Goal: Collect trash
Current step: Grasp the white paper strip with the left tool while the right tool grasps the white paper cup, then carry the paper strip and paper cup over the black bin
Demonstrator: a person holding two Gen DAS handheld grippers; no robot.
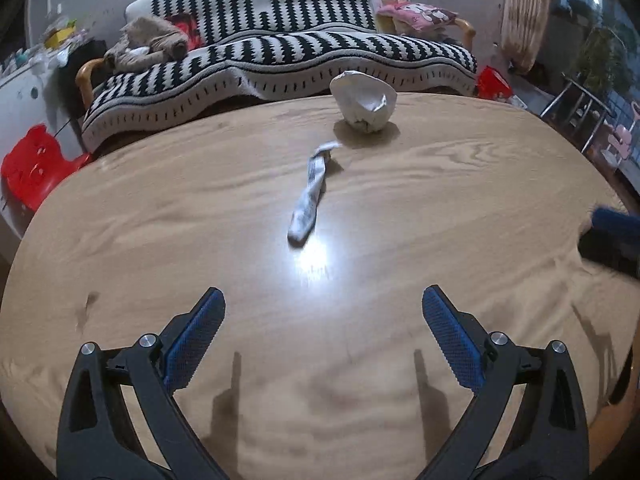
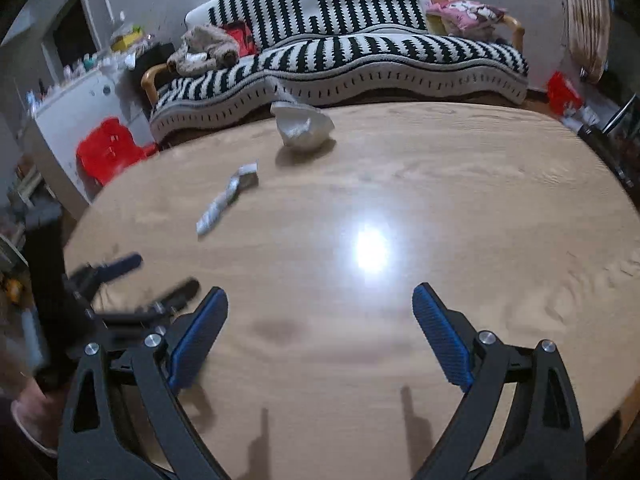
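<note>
Pale oak-grain laminate fills the near field: the bench (image 1: 160,220) is bare under both tools. Our left gripper (image 1: 323,304) has its blue-padded fingers (image 1: 196,340) spread wide and holds nothing; our right gripper (image 2: 320,300) is just as wide open and just as empty.

Straight ahead of the left gripper, past a glare spot, lies the twisted white wrapper (image 1: 310,196). Its long axis runs nearly away from us, leaning a little right at the far end, so it is almost in line with the left fingers' reach and would call for closing across its narrow width. From the right wrist the same wrapper (image 2: 226,200) sits well off to the left and slanted, with the left gripper (image 2: 132,276) between it and us. We judge the left hand nearer and better lined up.

Beyond the wrapper's far tip, close to it but apart, stands the crumpled white paper wad (image 1: 364,100), near the bench's far edge. Nothing on the bench blocks either piece.

Behind the bench is a sofa under a black-and-white striped throw (image 1: 280,60), and a red plastic stool (image 1: 34,164) stands on the floor to the left. We see no bin in either view.
</note>
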